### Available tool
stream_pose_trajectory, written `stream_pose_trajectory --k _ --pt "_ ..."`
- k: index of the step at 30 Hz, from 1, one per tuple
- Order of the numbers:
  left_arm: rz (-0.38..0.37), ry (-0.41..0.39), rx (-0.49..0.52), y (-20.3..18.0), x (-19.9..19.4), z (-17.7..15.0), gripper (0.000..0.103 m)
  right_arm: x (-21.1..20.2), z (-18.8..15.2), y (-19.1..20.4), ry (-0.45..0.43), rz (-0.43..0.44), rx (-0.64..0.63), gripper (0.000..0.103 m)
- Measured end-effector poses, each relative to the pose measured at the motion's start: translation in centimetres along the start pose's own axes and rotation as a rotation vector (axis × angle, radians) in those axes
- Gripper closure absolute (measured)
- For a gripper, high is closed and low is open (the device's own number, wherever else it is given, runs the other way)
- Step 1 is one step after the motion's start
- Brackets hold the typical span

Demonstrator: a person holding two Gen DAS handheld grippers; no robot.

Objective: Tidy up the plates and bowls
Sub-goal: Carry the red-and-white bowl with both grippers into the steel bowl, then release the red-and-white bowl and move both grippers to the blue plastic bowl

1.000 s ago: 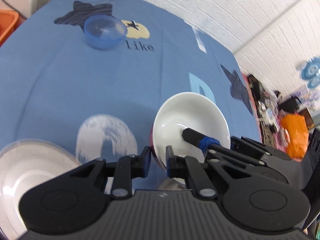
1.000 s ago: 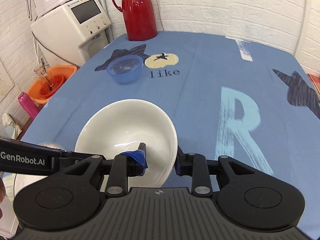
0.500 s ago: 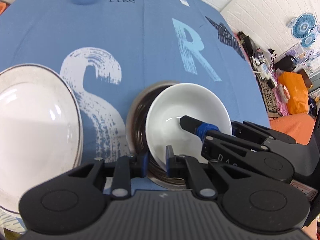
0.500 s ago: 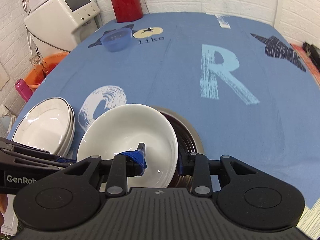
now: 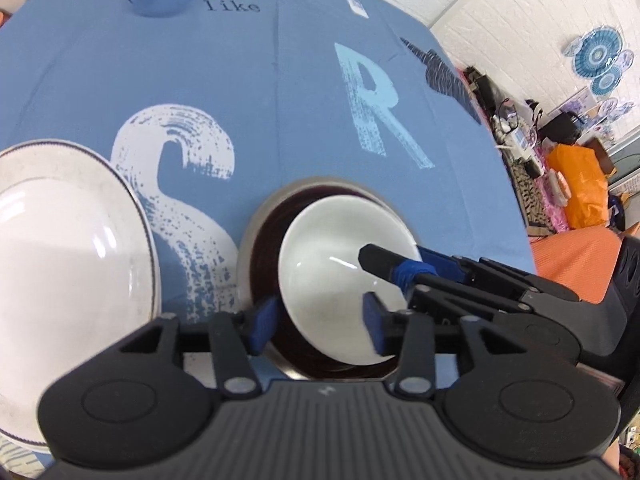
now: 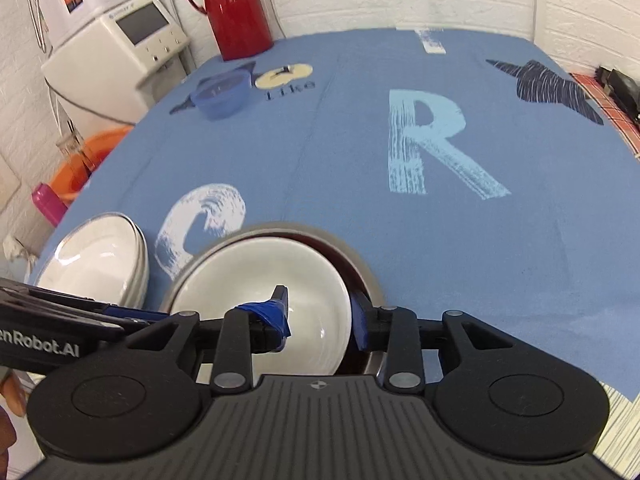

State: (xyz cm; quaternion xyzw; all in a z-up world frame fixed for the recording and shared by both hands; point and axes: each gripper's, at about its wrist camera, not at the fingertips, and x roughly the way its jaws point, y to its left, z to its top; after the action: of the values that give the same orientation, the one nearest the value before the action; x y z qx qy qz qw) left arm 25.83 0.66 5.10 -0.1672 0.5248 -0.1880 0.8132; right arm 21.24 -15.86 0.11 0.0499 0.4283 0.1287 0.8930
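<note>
The white bowl (image 5: 340,264) sits inside a dark-lined metal bowl (image 5: 256,240) near the front edge of the tabletop (image 5: 248,92), which is covered in a blue printed cloth. Both tools are at it. The left gripper (image 5: 318,322) has its jaws spread wide, one blue pad (image 5: 262,322) outside the white bowl's near rim, the other over its inside — neither is pressing the rim. The right gripper (image 6: 320,320) straddles the bowl's right rim, its taped finger (image 6: 270,316) inside and the other outside; the gap looks loose, though whether a pad touches the rim I cannot tell. Just beside the metal bowl, toward the front left corner, stands a stack of white plates (image 6: 96,260). A small blue bowl (image 6: 222,94) waits well apart near the far edge, with a red thermos (image 6: 236,8) behind it.
</note>
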Motion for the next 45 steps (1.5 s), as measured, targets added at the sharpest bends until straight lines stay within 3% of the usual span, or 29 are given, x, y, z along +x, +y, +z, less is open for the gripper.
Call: stream_pose_trajectory --k 6,11,17,22,30,36,41,45 --pt "-0.057 -0.015 0.006 -0.3 -2.5 0.5 0.053 -1.8 0.9 -0.4 -0.064 -0.001 0.02 0.086" --pt "-0.044 -0.076 -0.004 1.5 -4.9 1.3 0.052 -1.9 1.0 -1.4 -0.058 0.032 0.082 0.085" --pt "0.037 -0.14 -0.084 7.9 -7.1 3.3 0.051 -1.1 2.1 -1.5 -0.029 0.05 0.117 0.084" --pt "0.114 -0.173 -0.153 13.0 -8.1 5.2 0.051 0.7 5.4 0.5 -0.02 0.069 0.082 0.082" --pt "0.186 -0.183 -0.196 17.0 -8.0 10.5 0.051 6.7 12.4 5.7 0.049 0.105 0.009 0.081" --pt "0.148 -0.262 -0.181 17.9 -7.5 18.0 0.05 12.9 19.3 9.2 0.075 0.117 -0.005 0.08" --pt "0.153 -0.27 -0.158 18.3 -4.0 23.9 0.049 19.1 23.4 9.8 0.09 0.07 0.002 0.079" --pt "0.145 -0.234 -0.197 19.5 -0.2 26.2 0.049 23.1 24.5 10.0 0.123 0.051 0.005 0.078"
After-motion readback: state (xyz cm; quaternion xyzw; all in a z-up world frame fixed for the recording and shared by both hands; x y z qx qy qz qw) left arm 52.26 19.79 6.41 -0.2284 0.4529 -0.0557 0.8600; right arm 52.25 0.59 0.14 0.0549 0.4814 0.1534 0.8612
